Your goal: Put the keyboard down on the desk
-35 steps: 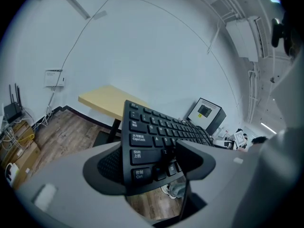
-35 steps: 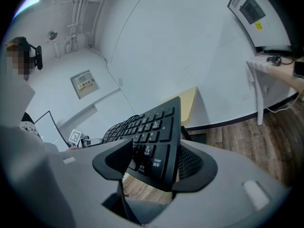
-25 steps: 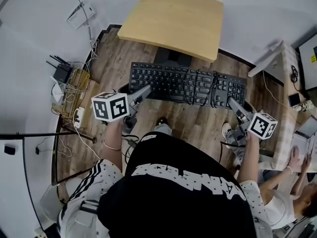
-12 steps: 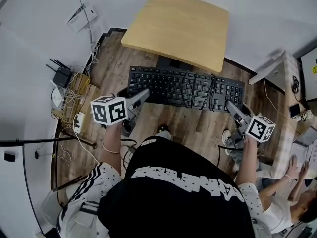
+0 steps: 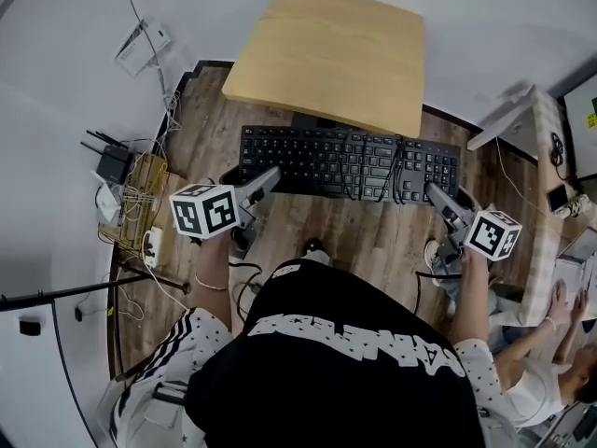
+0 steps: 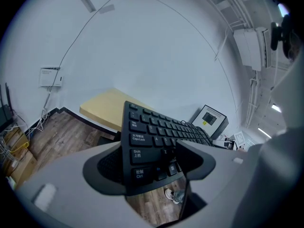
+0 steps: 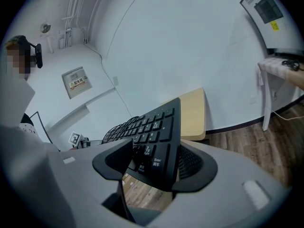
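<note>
The black full-size keyboard (image 5: pixel 350 161) is held in the air between 2 tongs, 1 at each short end. It hangs over the wood-plank floor (image 5: pixel 364 236), on the person's side of the light wooden counter (image 5: pixel 331 49). In the head view its far edge lies just beside the counter's front edge, and it rests on nothing.

Its long axis runs side to side across the head view, roughly along the counter's front edge, with the right end a little lower in the picture. The keys face up, the top row is toward the counter, and the bottom row is toward the person.

The left tongs (image 5: pixel 270 177) are clenched on the keyboard's left end. In the left gripper view the corner with the Shift and Ctrl keys (image 6: pixel 137 163) sits between the 2 dark pads. The right tongs (image 5: pixel 434 192) are clenched on the right end, where the right gripper view shows the number pad's Enter key (image 7: pixel 154 163) between the pads. Both tongs slant downward toward the keyboard.

The keyboard has white legends on matte black keys. Its black cable (image 5: pixel 401 166) is looped in several turns around the body, just left of the number pad.
</note>
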{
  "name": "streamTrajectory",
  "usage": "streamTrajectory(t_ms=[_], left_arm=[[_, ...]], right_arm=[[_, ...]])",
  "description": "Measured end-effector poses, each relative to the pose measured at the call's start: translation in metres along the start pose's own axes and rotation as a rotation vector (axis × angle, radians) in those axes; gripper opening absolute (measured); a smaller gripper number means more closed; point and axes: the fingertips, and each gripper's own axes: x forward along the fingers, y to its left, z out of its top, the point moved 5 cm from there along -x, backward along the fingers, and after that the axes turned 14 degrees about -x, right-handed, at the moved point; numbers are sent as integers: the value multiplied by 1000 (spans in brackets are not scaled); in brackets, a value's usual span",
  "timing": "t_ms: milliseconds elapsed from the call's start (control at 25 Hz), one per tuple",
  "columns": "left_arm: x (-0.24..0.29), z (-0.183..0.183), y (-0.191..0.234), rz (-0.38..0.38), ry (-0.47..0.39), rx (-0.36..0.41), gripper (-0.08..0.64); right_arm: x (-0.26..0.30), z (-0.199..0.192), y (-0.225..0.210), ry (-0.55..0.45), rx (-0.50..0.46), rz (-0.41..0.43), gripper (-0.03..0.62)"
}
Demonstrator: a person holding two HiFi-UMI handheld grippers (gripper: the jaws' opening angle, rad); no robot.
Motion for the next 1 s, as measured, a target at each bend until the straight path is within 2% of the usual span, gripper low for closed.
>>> streamTrajectory(t_ms=[400, 640, 1000], left_arm=[[1, 14, 0, -45, 13, 28, 311], [2, 24, -3, -77, 48, 31, 311], [3, 27, -1, -93, 53, 60, 311]], right_arm=[[-8, 3, 15, -33, 5, -47, 287], [-17, 8, 28, -45, 20, -94, 287], [-19, -2, 33, -71, 42, -118, 287]])
